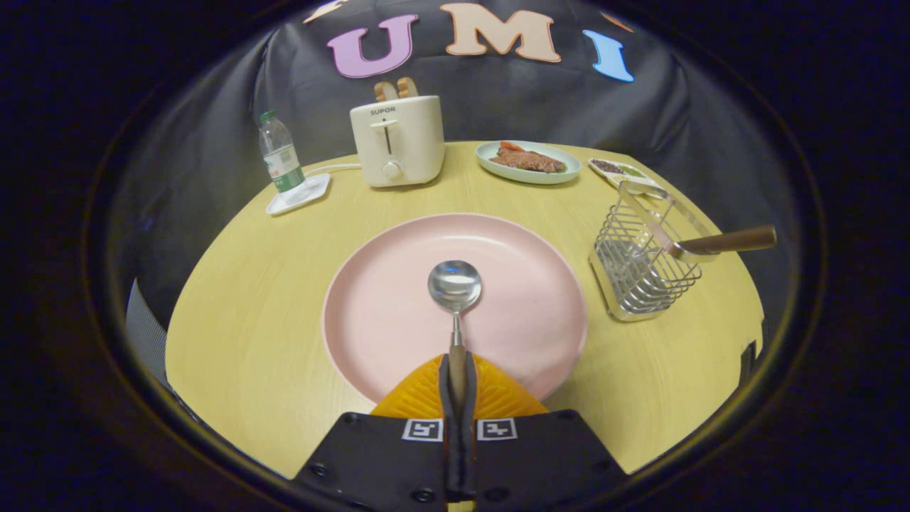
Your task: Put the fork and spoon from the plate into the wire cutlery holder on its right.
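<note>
Nearest the camera, the tool (458, 387) was clenched on the wooden handle of the spoon (455, 299), both fingers pressing it from either side with almost no gap between them. The spoon ran straight ahead from the fingers, its long axis in line with them, the bowl pointing away and facing up; whether it rested on the plate or was lifted just clear could not be told. Under it lay the pink plate (384, 313), bare apart from the spoon, on the round wooden bench (249, 320). To the right of the plate, just apart from its rim, stood the wire cutlery holder (640, 267), and a wood-handled utensil (725, 242), most likely the fork, already leaned in it with its handle sticking out to the right. By that reading, half the task was done and the spoon remained to be carried over and dropped in. Farther back stood a water bottle (279, 153), a toaster (398, 139), a plate of food (527, 162) and a small dish (625, 174).
</note>
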Motion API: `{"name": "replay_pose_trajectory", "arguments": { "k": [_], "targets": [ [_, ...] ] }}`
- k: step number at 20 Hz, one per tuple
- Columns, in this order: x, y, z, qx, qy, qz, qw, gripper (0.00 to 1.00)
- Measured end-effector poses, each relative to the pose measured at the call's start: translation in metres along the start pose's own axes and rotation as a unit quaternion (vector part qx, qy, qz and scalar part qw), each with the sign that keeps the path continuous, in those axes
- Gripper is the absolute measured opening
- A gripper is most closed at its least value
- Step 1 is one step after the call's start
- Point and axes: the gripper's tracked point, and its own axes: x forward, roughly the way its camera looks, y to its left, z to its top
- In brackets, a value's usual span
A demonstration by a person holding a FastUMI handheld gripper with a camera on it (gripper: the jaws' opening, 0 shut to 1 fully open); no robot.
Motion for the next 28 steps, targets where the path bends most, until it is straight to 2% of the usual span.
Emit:
{"name": "replay_pose_trajectory", "arguments": {
  "k": [11,18,24,28],
  "targets": [
    [-0.040,-0.013,0.051,0.003,-0.021,0.042,0.999,0.03],
    [-0.077,-0.043,0.095,-0.004,-0.024,0.065,0.998,0.03],
    [-0.103,-0.088,0.136,-0.008,-0.028,0.054,0.998,0.03],
    [-0.111,-0.127,0.157,-0.019,-0.024,0.032,0.999,0.03]
  ]
}}
